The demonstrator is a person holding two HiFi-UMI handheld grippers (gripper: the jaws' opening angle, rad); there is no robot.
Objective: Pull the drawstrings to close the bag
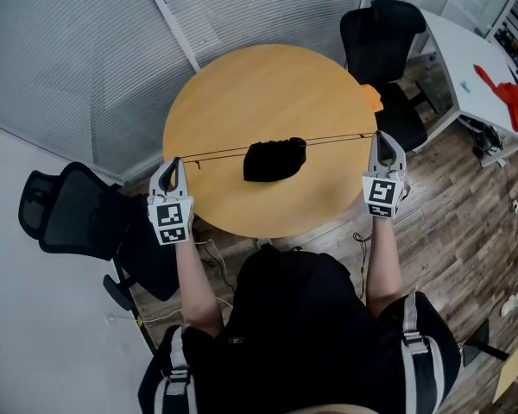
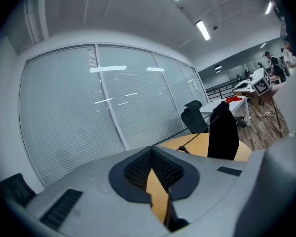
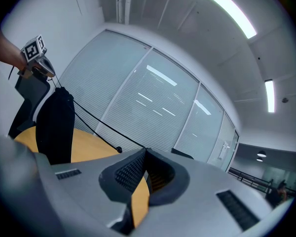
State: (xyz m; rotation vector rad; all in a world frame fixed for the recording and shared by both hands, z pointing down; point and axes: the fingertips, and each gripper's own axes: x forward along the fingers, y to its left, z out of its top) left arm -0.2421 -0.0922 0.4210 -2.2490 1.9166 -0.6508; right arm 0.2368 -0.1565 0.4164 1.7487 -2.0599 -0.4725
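step: cinch bag [image 1: 274, 159] | left gripper [image 1: 173, 166] 9 o'clock, right gripper [image 1: 385, 141] 3 o'clock, both clamped on drawstrings [image 1: 337, 137] | operator should pull evenly outward, level

Bag [image 1: 274, 159]: small, black fabric, top edge ruffled & gathered on the cords. Body hangs below the cord line, approx. mid-way across round wooden table [image 1: 242, 84]; can't tell if its bottom touches. Drawstrings [image 1: 217, 153]: thin dark cords, taut & nearly straight out both sides of bag. L end is pinched in left gripper [image 1: 173, 166], R end in right gripper [image 1: 384, 141], w/ a small knot near each end.
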